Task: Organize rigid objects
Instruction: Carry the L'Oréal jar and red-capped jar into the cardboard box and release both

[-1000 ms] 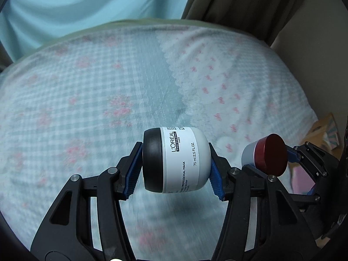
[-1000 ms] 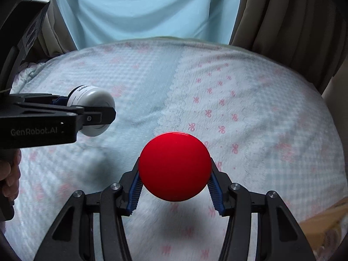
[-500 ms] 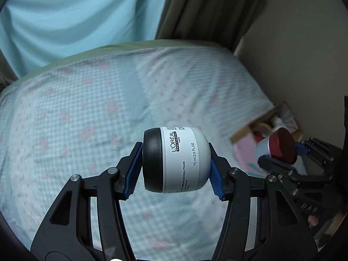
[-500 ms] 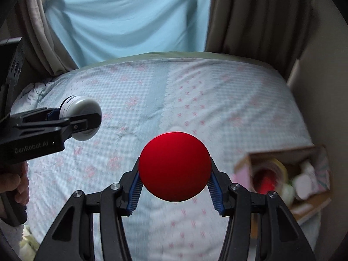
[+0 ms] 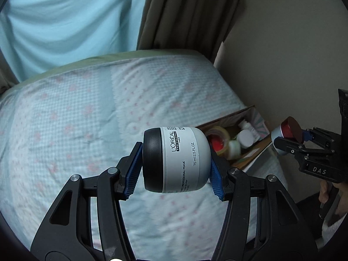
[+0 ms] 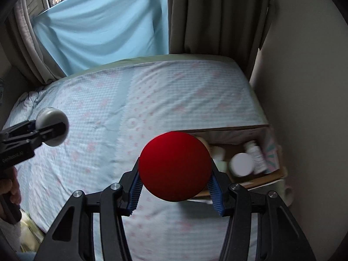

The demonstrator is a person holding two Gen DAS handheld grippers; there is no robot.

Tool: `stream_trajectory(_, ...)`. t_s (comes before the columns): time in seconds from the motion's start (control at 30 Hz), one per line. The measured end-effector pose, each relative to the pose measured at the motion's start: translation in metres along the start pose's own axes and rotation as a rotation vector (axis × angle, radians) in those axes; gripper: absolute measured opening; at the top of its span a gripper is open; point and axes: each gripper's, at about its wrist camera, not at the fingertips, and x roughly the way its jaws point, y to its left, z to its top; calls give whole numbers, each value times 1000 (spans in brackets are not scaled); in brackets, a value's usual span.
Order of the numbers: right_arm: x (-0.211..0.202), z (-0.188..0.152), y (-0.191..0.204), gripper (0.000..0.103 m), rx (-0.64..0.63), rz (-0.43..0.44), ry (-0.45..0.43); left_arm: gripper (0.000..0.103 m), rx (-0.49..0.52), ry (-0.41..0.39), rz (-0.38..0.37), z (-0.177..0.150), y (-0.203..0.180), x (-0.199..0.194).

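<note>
Over the bed, we are carrying both jars toward the box: left gripper fingers clamping the white jar, right gripper fingers clamping the red-lidded jar

White plastic hair-mask jar with black lid: lying sideways in the air above the bed, lid at left, printed label facing the camera, pressed at lid and base between blue pads.

Small silver-grey jar with round red lid: also held aloft, red lid facing the right wrist camera, clamped at both sides, above the near edge of the open cardboard box.
</note>
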Motion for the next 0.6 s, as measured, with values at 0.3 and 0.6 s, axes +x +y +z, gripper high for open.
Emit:
stream_trajectory(0.3, 13, 1, -89, 50, -37, 34, 38, 52, -44, 51, 18, -6, -93, 34)
stream_trajectory(0.6, 80, 2, -154, 50, 24, 59, 129, 52, -14, 183, 28, -22, -152, 111)
